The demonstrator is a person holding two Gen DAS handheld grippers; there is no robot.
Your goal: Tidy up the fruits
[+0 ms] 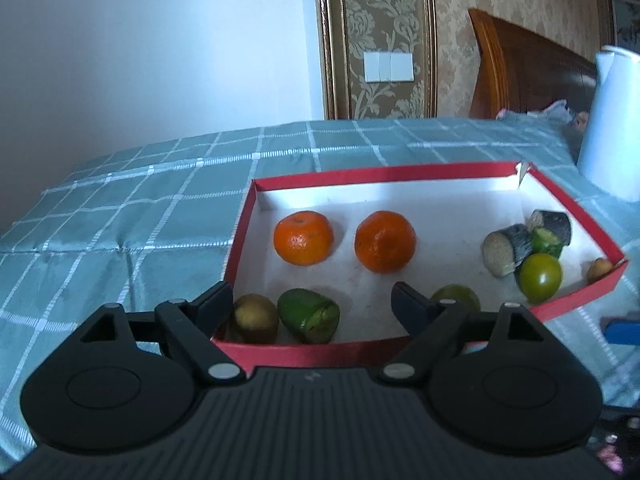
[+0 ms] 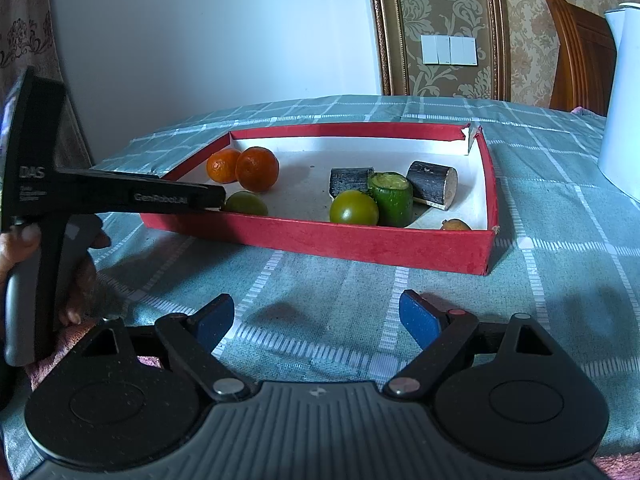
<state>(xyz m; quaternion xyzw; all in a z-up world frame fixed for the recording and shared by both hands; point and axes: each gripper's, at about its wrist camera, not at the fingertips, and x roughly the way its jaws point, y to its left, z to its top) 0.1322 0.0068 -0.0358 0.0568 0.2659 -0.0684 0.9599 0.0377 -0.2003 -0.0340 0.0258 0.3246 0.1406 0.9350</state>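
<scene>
A shallow red box point(image 1: 384, 172) with a white floor lies on the checked tablecloth. In it are two oranges point(image 1: 303, 237) point(image 1: 385, 241), a brown kiwi point(image 1: 256, 318), a green cut fruit point(image 1: 308, 315), a green round fruit point(image 1: 540, 278), dark cane pieces point(image 1: 506, 248) and a small tan fruit point(image 1: 599, 269). My left gripper point(image 1: 312, 305) is open over the box's near edge, with the kiwi and green cut fruit lying loose below its fingers. My right gripper point(image 2: 316, 320) stands open over bare cloth in front of the box point(image 2: 360, 240), holding nothing. A hand point(image 2: 76, 280) holds the left gripper point(image 2: 120, 196).
A white jug point(image 1: 612, 120) point(image 2: 624, 100) stands on the cloth right of the box. A wooden chair back point(image 2: 580, 52) rises behind the table. The table's left edge drops off near the wall point(image 1: 120, 60).
</scene>
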